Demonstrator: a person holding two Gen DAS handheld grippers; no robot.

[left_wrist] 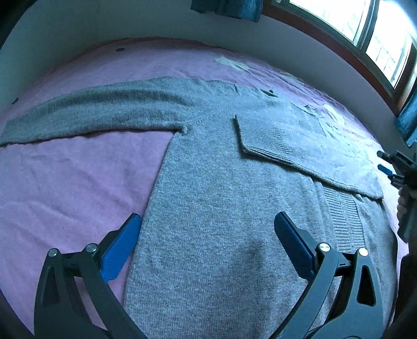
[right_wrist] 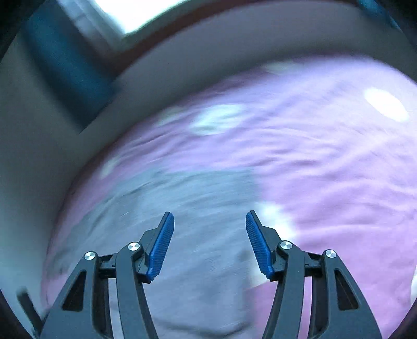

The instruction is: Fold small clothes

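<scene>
The left tool point(left_wrist: 207, 229) is held wide and empty over the sweater point(left_wrist: 221, 208), which is spread on the bed point(left_wrist: 65, 177). The unfolded sleeve point(left_wrist: 86, 114) is stretched far-left, nearer it than the right tool point(right_wrist: 209, 241), also parted and empty.

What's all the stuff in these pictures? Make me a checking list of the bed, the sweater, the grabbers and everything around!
Surface: pink blanket covering the bed, a little wrinkled.
Job's things: grey sweater lying flat; one sleeve stretched out sideways, the other sleeve folded across the body.
Clutter: pale patches on the blanket near the far edge; too small to tell what they are.
Grippers: left gripper open above the sweater, holding nothing; right gripper open, holding nothing, its view blurred.
Cables: nothing seen.
Surroundings: grey wall behind the bed, bright window, blue curtain.
</scene>
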